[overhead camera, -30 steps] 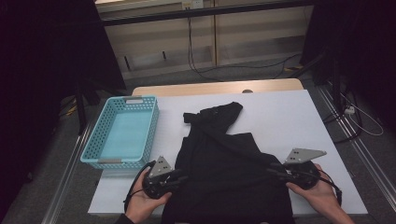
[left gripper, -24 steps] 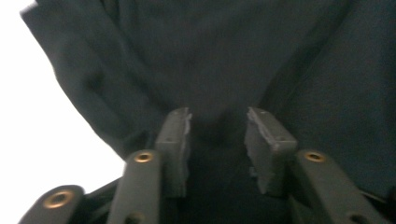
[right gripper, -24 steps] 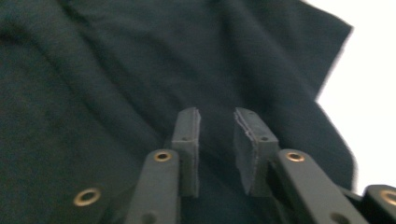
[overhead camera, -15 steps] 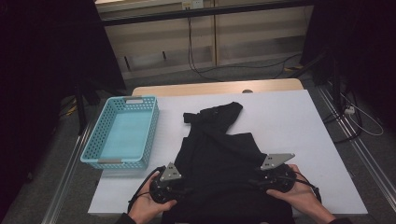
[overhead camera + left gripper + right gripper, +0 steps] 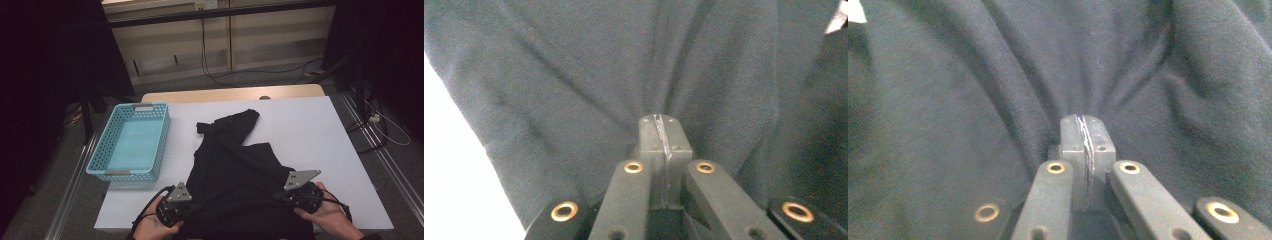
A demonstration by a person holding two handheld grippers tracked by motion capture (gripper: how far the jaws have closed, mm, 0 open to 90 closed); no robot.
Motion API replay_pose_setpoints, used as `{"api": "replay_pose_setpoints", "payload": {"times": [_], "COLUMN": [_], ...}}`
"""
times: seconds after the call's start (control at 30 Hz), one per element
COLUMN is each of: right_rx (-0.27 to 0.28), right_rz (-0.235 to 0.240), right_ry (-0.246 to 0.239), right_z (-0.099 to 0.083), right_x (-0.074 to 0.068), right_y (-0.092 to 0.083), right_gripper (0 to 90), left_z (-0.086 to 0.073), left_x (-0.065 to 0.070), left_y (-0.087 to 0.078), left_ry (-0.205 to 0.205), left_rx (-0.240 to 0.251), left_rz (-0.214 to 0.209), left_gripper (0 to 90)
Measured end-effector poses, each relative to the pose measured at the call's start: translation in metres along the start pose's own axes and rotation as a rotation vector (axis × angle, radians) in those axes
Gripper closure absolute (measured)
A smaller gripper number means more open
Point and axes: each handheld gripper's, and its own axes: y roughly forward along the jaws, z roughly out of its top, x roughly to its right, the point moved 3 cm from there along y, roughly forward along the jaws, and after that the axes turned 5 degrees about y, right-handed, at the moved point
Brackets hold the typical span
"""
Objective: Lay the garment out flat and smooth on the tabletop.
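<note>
A black garment (image 5: 235, 165) lies spread on the white table (image 5: 310, 125), one sleeve reaching toward the far side. My left gripper (image 5: 192, 207) is at the garment's near left edge, and its jaws have just closed with the cloth (image 5: 574, 65) pinched between the tips (image 5: 659, 124). My right gripper (image 5: 277, 196) is at the near right edge. Its jaws have also just closed, with a fold of the black fabric (image 5: 973, 75) puckering into the closed tips (image 5: 1083, 122). A hand holds each gripper at the table's near edge.
An empty light-blue plastic basket (image 5: 162, 140) stands at the table's left side, close to the garment. Bare white tabletop extends to the right and beyond the sleeve. Cables lie on the floor behind the table.
Both hands have drawn in toward the garment's near end and toward the front edge, the right one most. The jaws of both grippers have closed on the cloth.
</note>
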Motion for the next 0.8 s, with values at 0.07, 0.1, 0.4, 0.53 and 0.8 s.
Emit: {"api": "replay_pose_setpoints", "payload": {"times": [0.07, 0.1, 0.4, 0.53, 0.8], "right_rx": [-0.002, -0.006, -0.03, -0.036, 0.004], "right_rz": [0.003, 0.003, 0.043, 0.08, 0.092], "right_ry": [-0.002, -0.007, -0.056, -0.085, -0.053], "right_z": [-0.001, -0.002, -0.012, -0.014, -0.013], "right_x": [-0.001, -0.004, -0.027, -0.037, -0.038], "right_y": [-0.001, -0.002, -0.011, -0.012, -0.017], "right_gripper": [89.6, 89.6, 89.7, 89.7, 80.4], "left_z": [-0.001, -0.002, -0.008, -0.011, -0.009], "left_x": [0.002, 0.005, 0.018, 0.028, 0.027], "left_y": [-0.001, -0.002, -0.006, -0.011, -0.011], "left_ry": [0.007, 0.014, -0.002, 0.008, -0.002], "left_rx": [-0.001, -0.005, -0.018, -0.013, 0.004], "left_rz": [-0.011, -0.008, -0.065, -0.083, -0.103], "left_gripper": [90.0, 90.0, 90.0, 90.0, 83.1]}}
